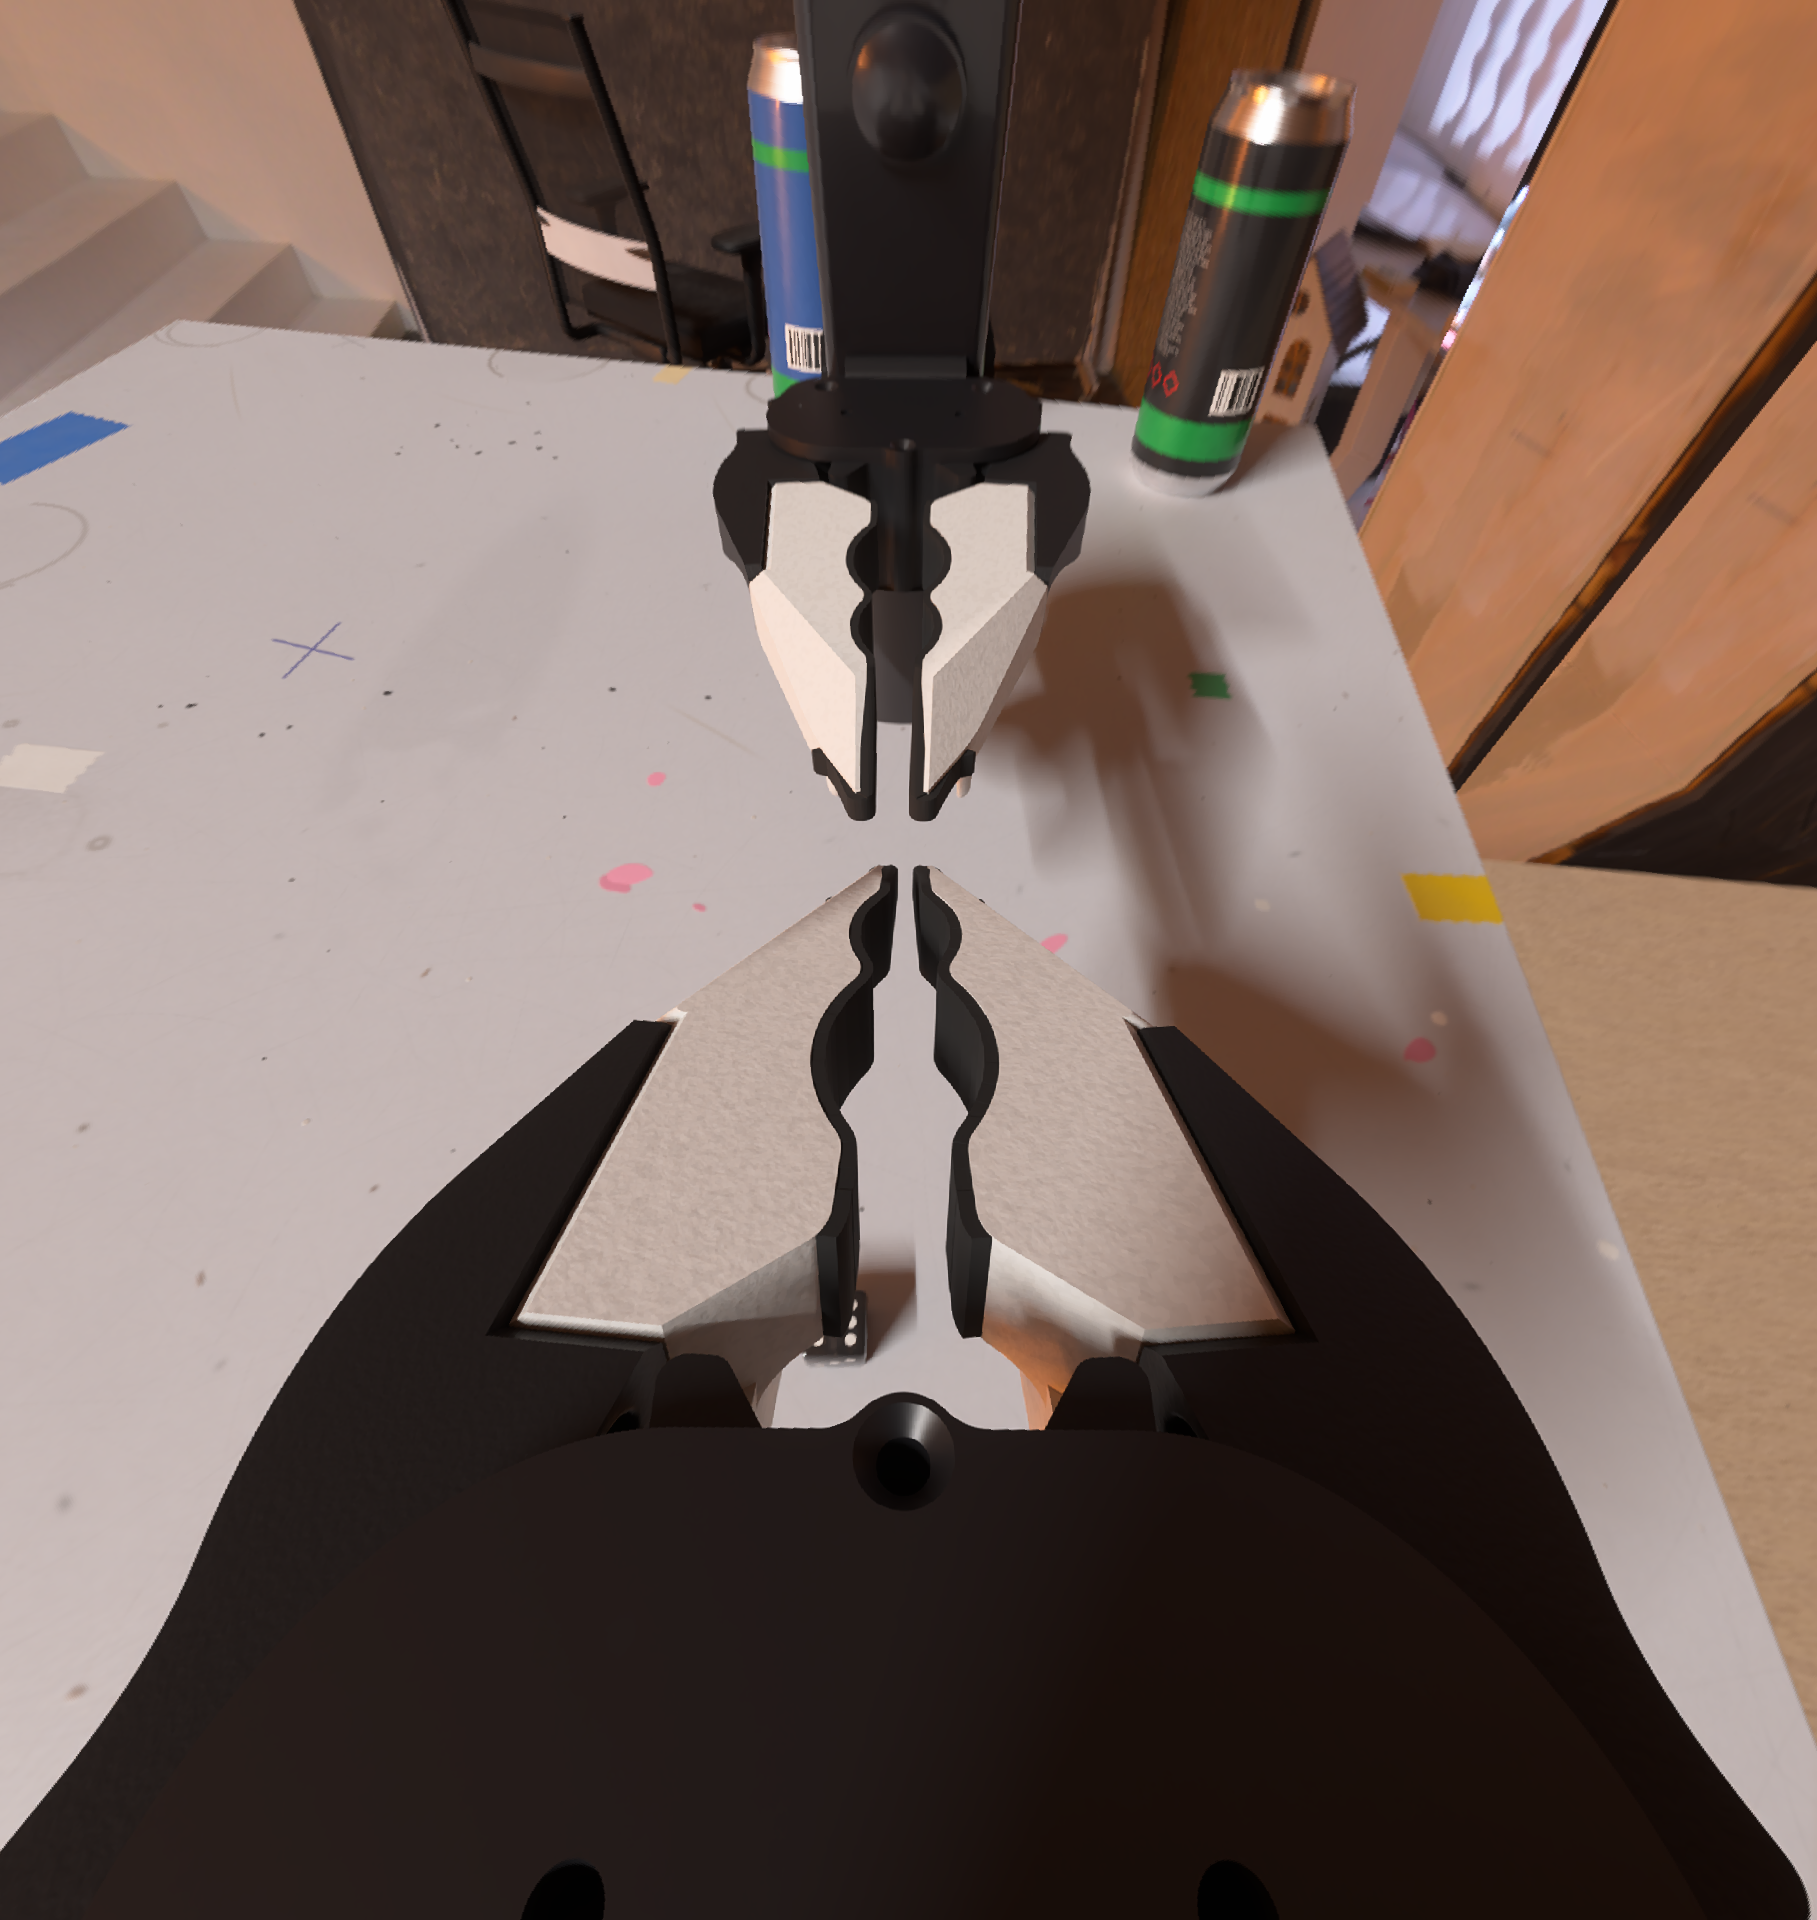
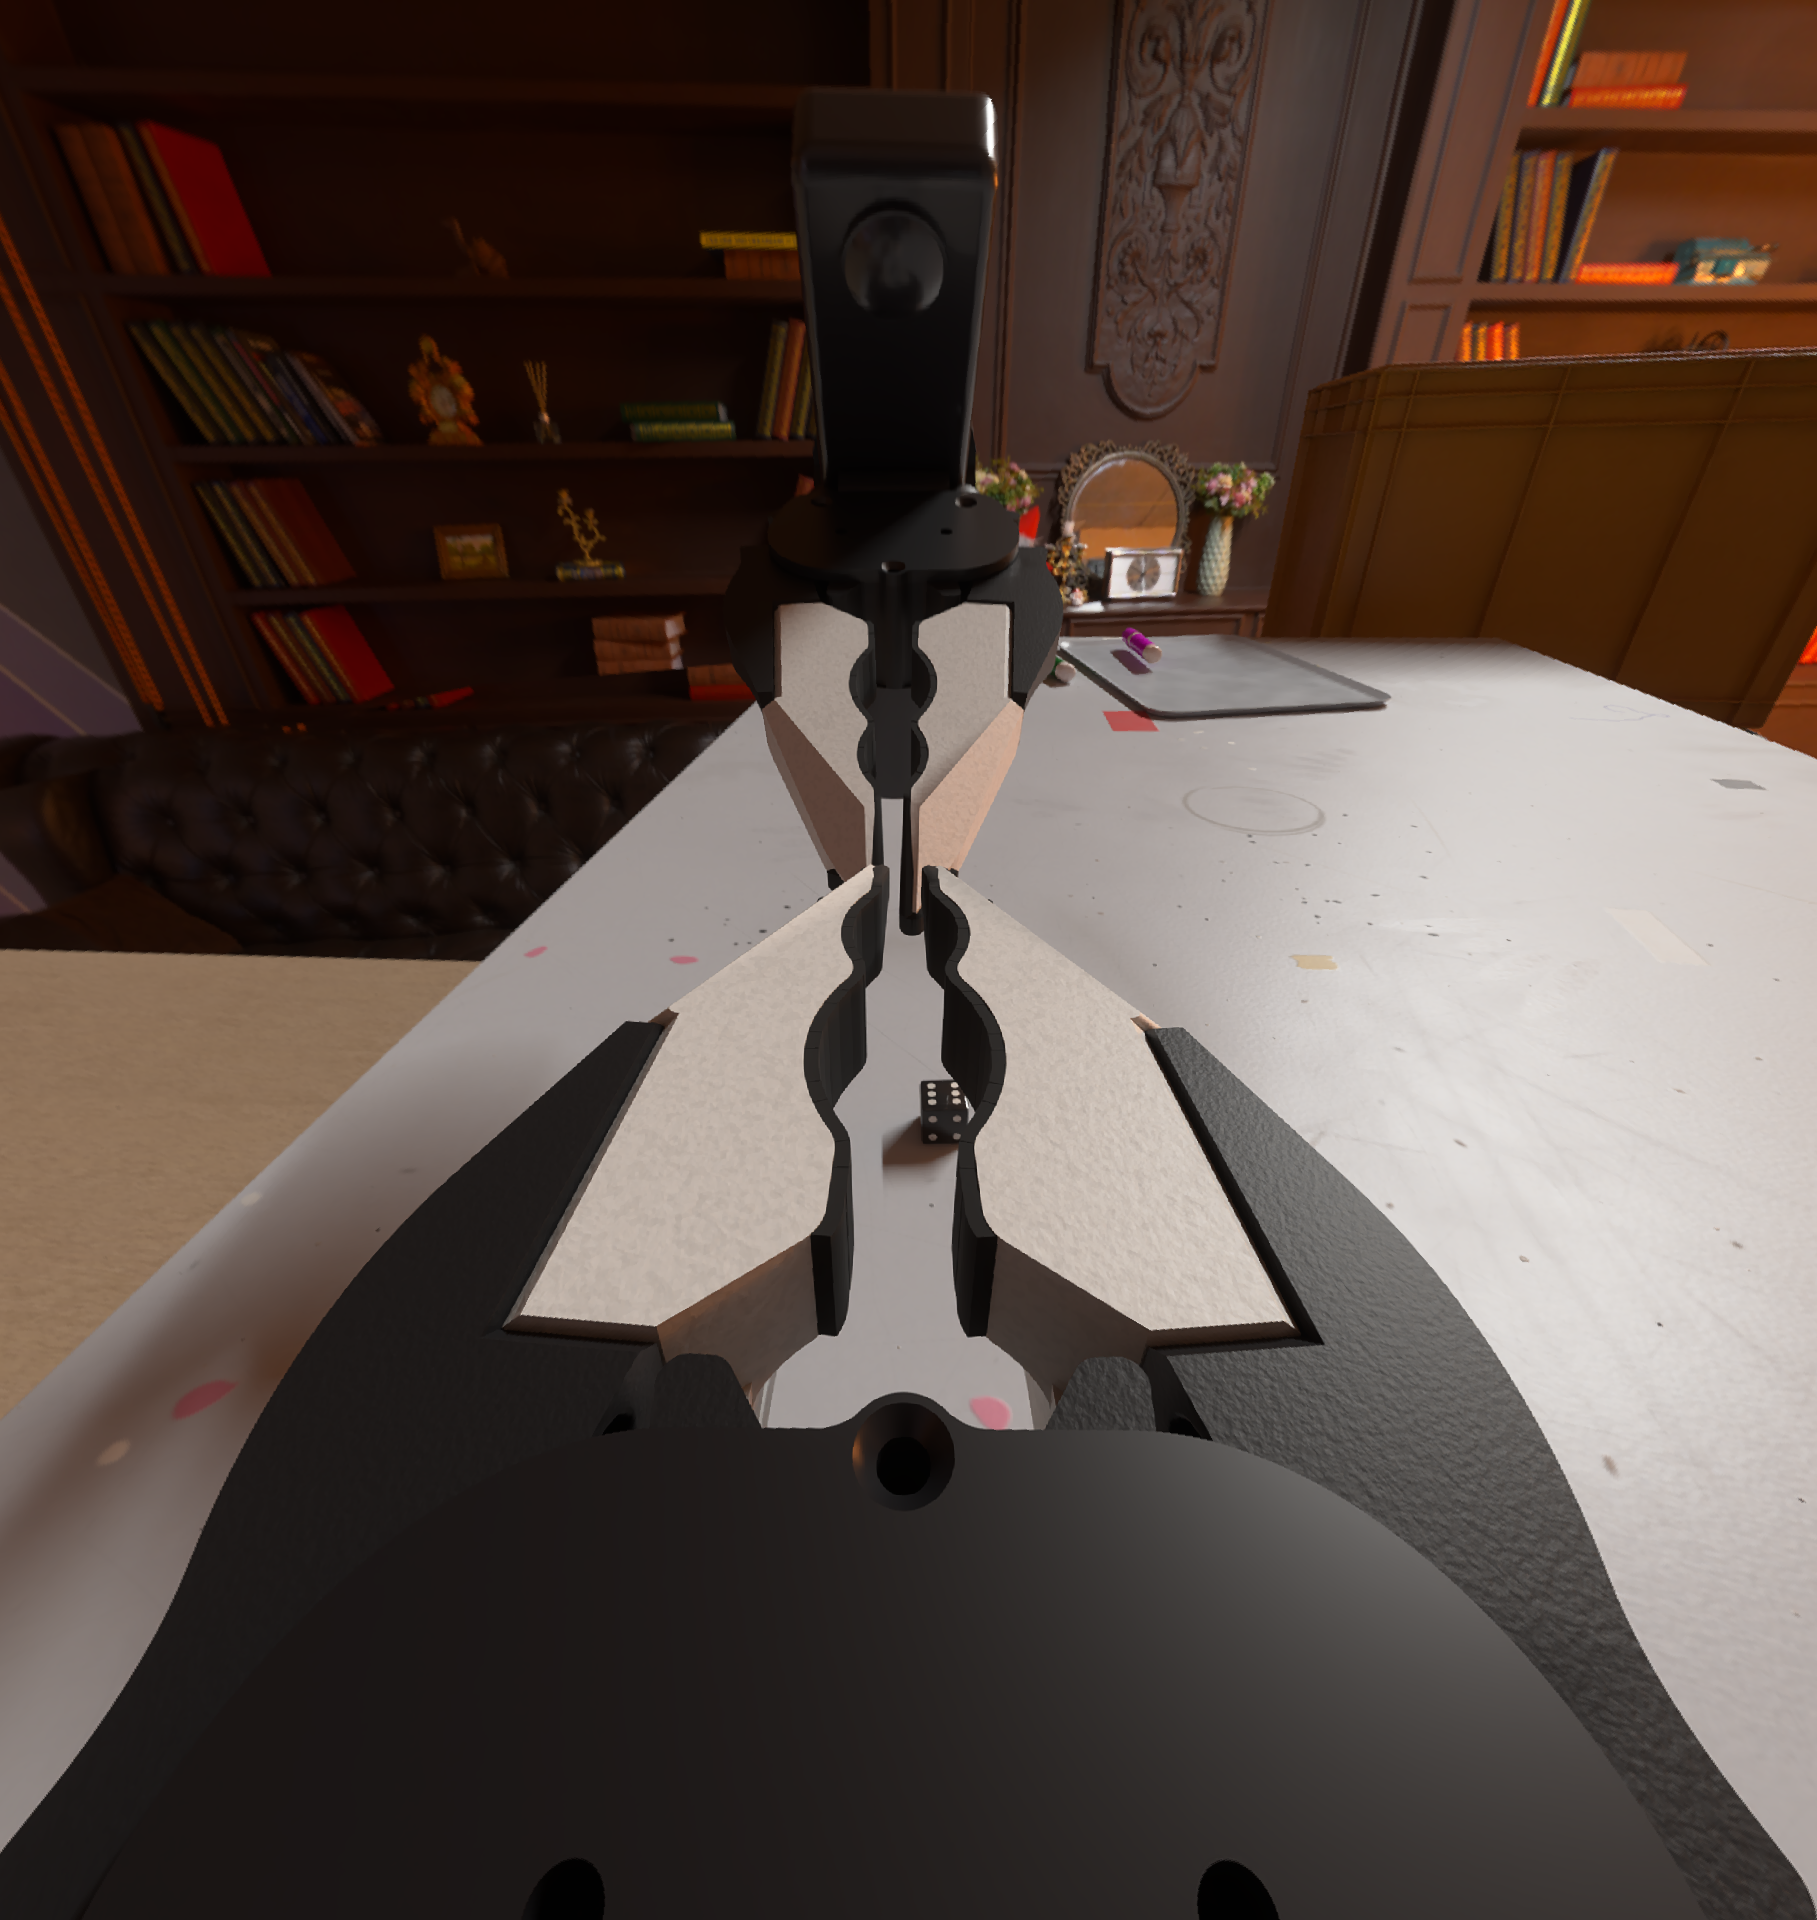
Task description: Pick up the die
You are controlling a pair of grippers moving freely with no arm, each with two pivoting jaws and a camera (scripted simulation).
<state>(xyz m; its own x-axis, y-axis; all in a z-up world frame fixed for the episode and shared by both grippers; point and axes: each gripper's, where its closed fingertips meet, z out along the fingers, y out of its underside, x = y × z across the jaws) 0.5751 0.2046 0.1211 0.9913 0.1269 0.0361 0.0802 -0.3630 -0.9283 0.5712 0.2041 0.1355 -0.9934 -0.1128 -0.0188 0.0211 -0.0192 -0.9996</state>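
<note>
two tools face each other tip to tip over a pale grey counter speckled with paint spots and bits of coloured tape. the left tool has its fingers drawn close, only a narrow slit between the tips, and nothing is clamped in it. the right tool is likewise nearly closed at the tips, with a slim gap running back along its length, and it grips nothing either.

the die, black with white pips, sits on the counter below the right tool, seen through that gap just beside the inner curve of the finger on the right side of the right wrist view. whether it touches that finger cannot be told. in the left wrist view the die shows only as a small dark cube far back near the base of the left tool's fingers, partly hidden by the finger on the left of the picture.

beyond the right tool in the left wrist view stand two upright cans near the counter's far edge: a blue can mostly hidden behind the tool's body, and a black can with green bands to the right, well apart from the die. in the right wrist view a dark flat tray lies far off on the counter with a small purple object on it.
</note>
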